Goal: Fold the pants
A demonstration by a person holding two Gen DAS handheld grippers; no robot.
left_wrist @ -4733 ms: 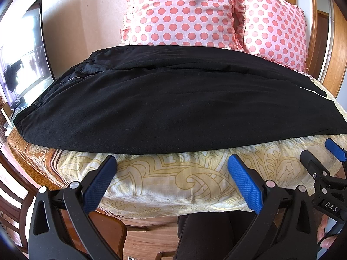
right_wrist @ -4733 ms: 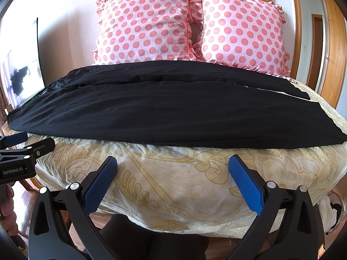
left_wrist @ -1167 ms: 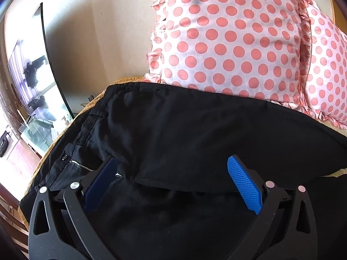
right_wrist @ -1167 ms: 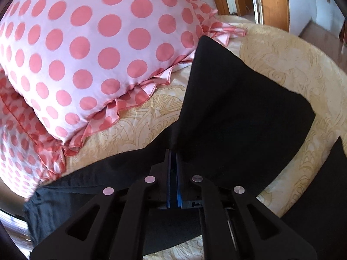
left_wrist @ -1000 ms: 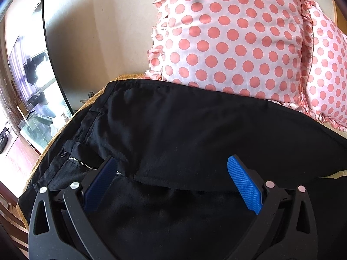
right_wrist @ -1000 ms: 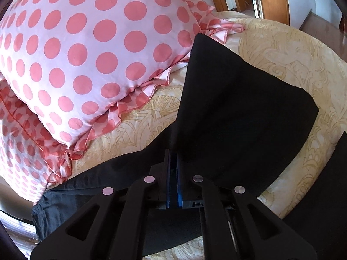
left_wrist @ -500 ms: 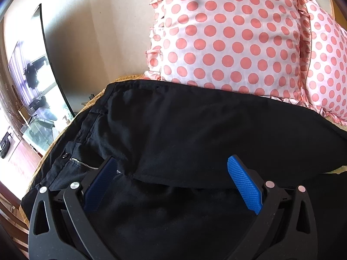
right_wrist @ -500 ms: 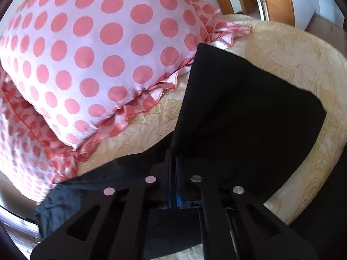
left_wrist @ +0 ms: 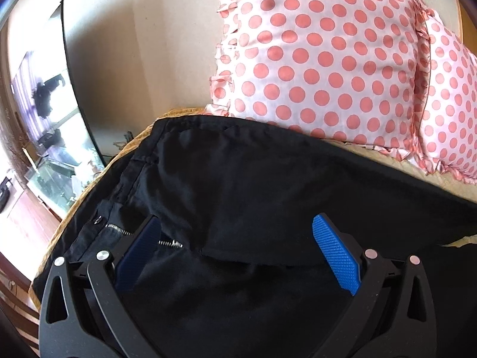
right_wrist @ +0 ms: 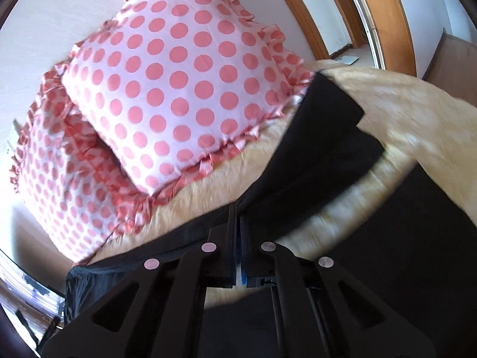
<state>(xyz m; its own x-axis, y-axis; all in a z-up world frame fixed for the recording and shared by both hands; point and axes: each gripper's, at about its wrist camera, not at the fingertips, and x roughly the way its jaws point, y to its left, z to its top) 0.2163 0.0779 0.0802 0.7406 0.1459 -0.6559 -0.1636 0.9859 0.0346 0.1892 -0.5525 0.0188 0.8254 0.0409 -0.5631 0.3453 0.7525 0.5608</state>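
Note:
Black pants [left_wrist: 253, 185] lie across a yellow patterned bedspread [right_wrist: 423, 119]. The waist end with its zipper [left_wrist: 119, 229] and button is at the left in the left wrist view. My left gripper [left_wrist: 235, 250] is open and empty, its blue pads low over the crotch seam. My right gripper [right_wrist: 238, 217] is shut on the far pant leg [right_wrist: 322, 149] near its hem and holds that leg lifted off the bed. The near leg [right_wrist: 417, 253] lies flat at the lower right.
Two pink polka-dot pillows [left_wrist: 322, 59] [right_wrist: 179, 89] stand at the head of the bed. A wall and a dark screen edge [left_wrist: 71, 74] are at the left. A wooden door frame [right_wrist: 384, 15] is beyond the bed's right side.
My right gripper has risen and tilted, lifting the far pant leg higher off the bed. My left gripper has stayed open over the waist area, shifting only slightly.

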